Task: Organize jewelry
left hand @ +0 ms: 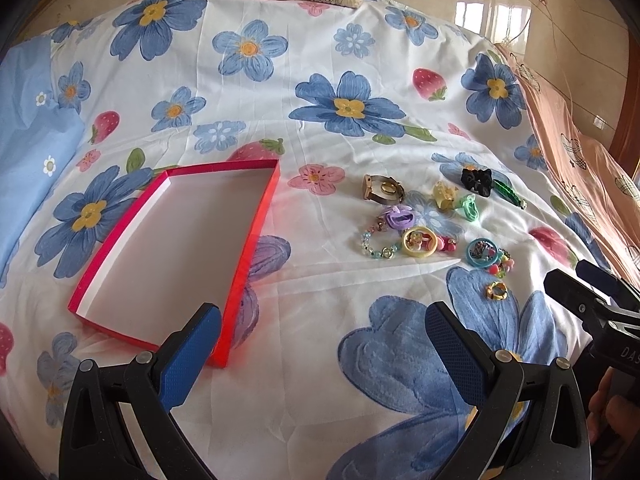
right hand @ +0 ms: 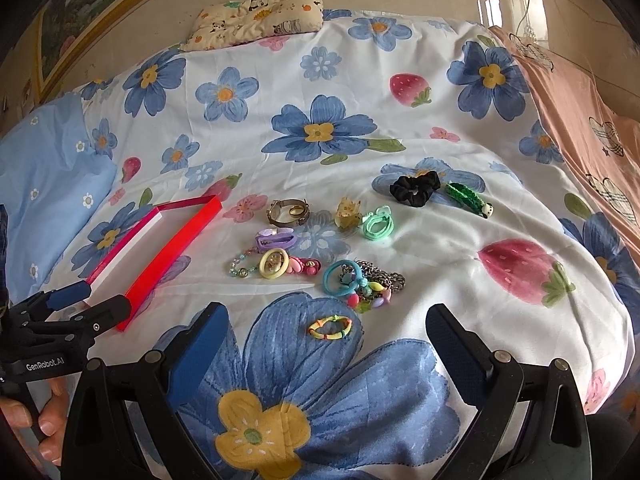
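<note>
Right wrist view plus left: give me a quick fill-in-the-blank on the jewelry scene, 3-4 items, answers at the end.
1. The red tray holds ____ jewelry pieces.
2. The black scrunchie lies right beside a ____ hair clip.
3. Both the left gripper and the right gripper have their jaws ____.
4. The piece nearest the right gripper is the small ____ beaded ring.

Answers: no; green; open; yellow
</note>
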{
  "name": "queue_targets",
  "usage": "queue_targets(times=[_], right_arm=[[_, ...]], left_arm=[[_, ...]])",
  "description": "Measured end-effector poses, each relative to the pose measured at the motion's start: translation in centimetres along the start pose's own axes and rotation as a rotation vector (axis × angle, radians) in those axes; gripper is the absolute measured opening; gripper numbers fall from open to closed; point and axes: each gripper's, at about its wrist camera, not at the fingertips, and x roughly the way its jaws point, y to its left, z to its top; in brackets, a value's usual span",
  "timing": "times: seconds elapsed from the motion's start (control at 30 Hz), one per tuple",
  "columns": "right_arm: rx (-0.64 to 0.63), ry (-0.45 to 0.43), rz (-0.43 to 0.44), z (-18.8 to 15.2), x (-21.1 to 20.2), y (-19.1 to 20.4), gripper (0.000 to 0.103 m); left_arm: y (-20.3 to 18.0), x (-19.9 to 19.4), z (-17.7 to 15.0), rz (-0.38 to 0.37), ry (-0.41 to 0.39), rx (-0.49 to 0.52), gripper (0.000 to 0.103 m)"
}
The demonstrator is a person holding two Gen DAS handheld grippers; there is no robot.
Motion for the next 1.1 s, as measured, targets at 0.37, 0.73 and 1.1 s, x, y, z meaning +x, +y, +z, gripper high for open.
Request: queue_targets(times=[0.37, 0.73, 1.1], right_arm=[[0.047, 0.015, 0.011, 2.7, 2.2, -2.0, 0.099], [0.113, 0.064, 0.021, 5.8, 6.2, -4.9, 0.086], [0.127, 0.154, 0.102, 9.1, 13.0, -4.9, 0.048]], left_arm=[[0.5, 3.6, 4.2, -0.02, 0.023, 0.003, 0.102], [-0.3, 9.4, 9.0, -0.045, 0.072, 0.033, 0.092], [-0.4, 18.1, 14.0, -0.095, 0.165, 0.015, 0.076]])
